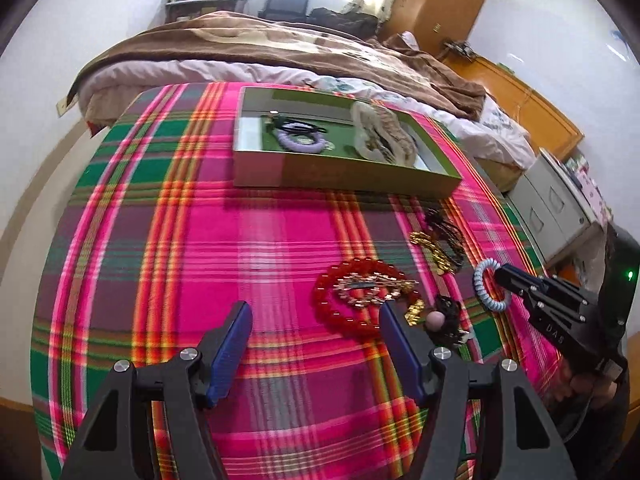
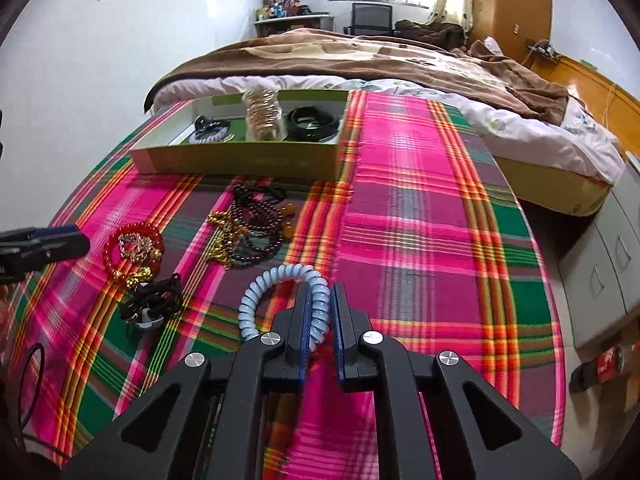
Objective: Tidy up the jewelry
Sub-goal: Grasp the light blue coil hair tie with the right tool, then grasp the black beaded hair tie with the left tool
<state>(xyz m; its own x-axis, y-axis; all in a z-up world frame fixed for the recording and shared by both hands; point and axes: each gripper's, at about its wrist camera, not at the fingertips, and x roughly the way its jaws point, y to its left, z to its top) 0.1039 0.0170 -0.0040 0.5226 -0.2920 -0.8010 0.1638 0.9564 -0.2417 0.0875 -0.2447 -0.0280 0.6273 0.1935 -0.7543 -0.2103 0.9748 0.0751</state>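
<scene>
My right gripper [image 2: 321,300] is shut on a light blue spiral hair tie [image 2: 272,284], held just above the plaid cloth; it also shows in the left wrist view [image 1: 486,286]. My left gripper [image 1: 316,316] is open and empty, low over the cloth beside a red bead bracelet [image 1: 352,300] with a gold chain inside it. A green tray [image 1: 344,176] at the back holds a purple spiral tie [image 1: 300,140], a black band and a pale bundle. Dark bead strings [image 2: 256,220], gold chains [image 1: 434,250] and a black hair tie [image 2: 154,302] lie loose on the cloth.
The plaid cloth [image 1: 200,240] covers a table in front of a bed with a brown blanket [image 1: 280,48]. Grey drawers [image 2: 600,264] stand to the right below the table edge. A red can [image 2: 600,360] lies on the floor.
</scene>
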